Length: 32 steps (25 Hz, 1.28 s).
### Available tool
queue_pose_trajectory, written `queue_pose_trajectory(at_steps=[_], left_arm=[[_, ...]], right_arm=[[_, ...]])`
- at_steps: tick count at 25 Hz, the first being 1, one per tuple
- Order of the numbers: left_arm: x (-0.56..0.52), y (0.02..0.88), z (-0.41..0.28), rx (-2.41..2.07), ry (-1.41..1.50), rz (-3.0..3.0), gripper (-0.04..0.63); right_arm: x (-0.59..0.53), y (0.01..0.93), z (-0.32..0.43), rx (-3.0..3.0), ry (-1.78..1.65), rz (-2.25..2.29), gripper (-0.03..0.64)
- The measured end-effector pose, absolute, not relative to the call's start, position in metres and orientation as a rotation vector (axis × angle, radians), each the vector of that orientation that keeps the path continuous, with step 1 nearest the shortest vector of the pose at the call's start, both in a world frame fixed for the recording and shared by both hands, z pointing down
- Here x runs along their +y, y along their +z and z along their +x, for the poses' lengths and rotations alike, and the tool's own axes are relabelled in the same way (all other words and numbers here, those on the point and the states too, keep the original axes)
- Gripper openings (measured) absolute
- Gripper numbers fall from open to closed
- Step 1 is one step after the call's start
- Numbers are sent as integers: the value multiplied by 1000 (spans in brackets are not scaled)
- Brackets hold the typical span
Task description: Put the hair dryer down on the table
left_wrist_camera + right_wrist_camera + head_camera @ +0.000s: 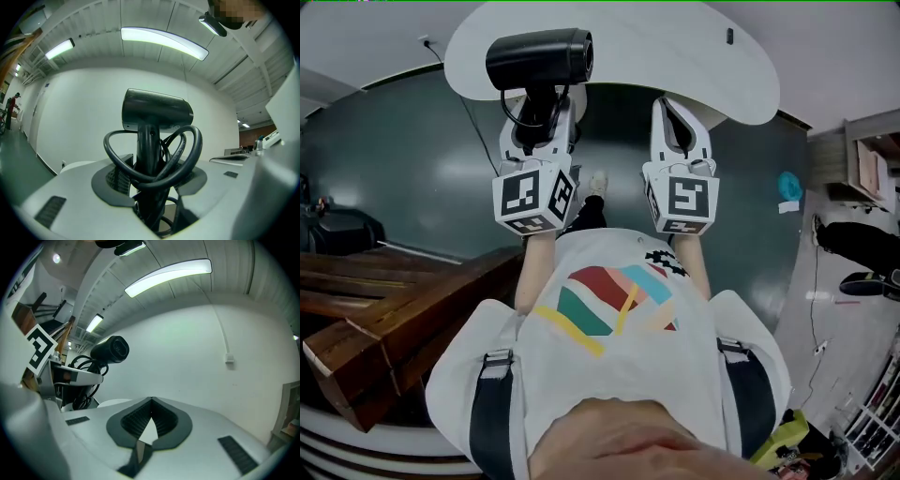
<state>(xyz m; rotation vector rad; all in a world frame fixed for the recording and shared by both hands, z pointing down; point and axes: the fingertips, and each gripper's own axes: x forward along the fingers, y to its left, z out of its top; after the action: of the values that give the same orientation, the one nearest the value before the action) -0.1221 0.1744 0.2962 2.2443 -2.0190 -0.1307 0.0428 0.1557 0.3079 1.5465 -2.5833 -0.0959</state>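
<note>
Left gripper view: the left gripper (pixel 152 177) has its jaws clamped on the hair dryer (pixel 157 112), which is upright over the tabletop (pixel 675 56). The right gripper (pixel 151 403) has its jaws closed and empty. The looped cord (pixel 190 152) could snag on release and topple the dryer.

In the left gripper view, we lose the foot of the hair dryer (pixel 157 112) handle and the tail of its cord (pixel 190 150) where they sink between the jaws of the left claw (pixel 151 176). In the head view, that claw covers most of the handle, and the top edge clips the white tabletop (pixel 694 47). A person (pixel 14 101) far off in the left gripper view is too small to make out.
</note>
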Motion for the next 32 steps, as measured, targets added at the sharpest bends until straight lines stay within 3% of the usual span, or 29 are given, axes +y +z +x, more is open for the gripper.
queue_pose_trajectory(at_steps=[21,32], left_arm=[[-62,286,-167,-1903,-121,2383,227],[-105,300,-187,-1855,-144,2371,227]], right_arm=[[-68,316,-16,-2519,-23,1596,4],[-103,328,-30,-2449,-35,1604,4]])
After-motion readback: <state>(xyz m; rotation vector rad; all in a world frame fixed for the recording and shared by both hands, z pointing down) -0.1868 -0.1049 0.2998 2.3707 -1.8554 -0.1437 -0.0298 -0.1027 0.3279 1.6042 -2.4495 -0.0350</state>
